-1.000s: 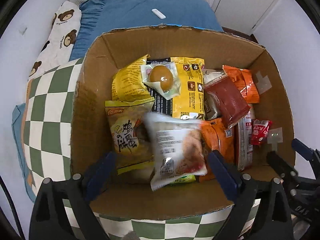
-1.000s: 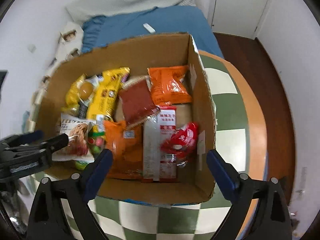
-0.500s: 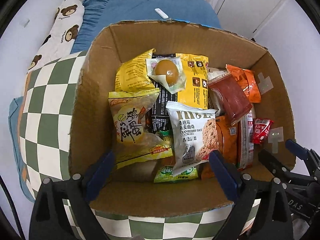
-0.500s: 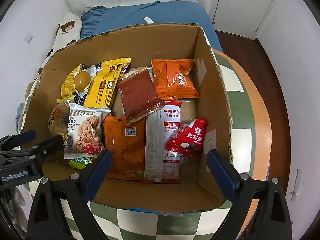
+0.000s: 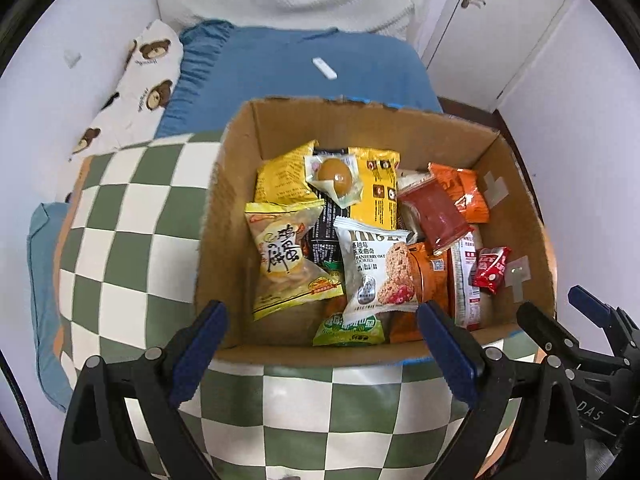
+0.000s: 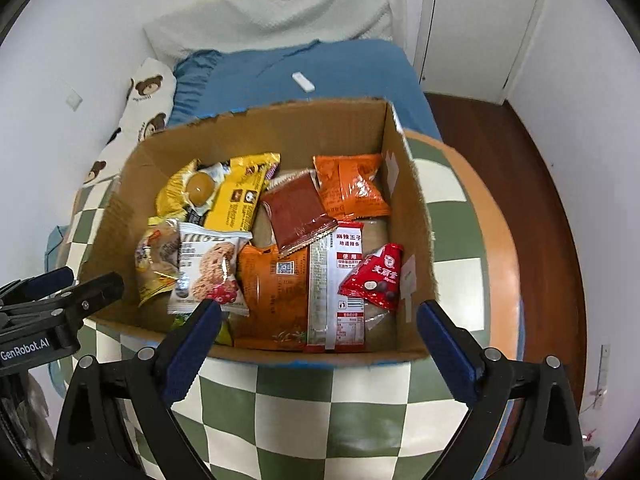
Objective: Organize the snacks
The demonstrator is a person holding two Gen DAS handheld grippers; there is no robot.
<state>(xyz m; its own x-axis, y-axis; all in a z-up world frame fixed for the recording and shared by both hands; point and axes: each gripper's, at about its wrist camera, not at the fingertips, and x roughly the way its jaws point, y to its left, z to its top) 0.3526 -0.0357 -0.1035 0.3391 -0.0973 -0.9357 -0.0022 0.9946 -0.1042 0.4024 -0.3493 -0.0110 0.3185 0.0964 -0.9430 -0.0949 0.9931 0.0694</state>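
Checkered desk (image 5: 132, 264) underneath, both hand-held grippers, left (image 5: 320, 344) and right (image 6: 316, 340), gaping wide and empty. Just ahead, the cardboard box (image 5: 224, 208) brims with snacks, cookie packet (image 5: 376, 268) on top. Packing looks nearly done; bed (image 5: 280, 72) beyond.

— Position of the box (image 5: 520, 216)?
— On the tabletop (image 5: 132, 216), bed (image 5: 288, 76) behind it.
— Contents?
— Snack packets; cookie packet (image 5: 376, 272) front-centre, egg packet (image 5: 334, 178) behind, toward the far wall.
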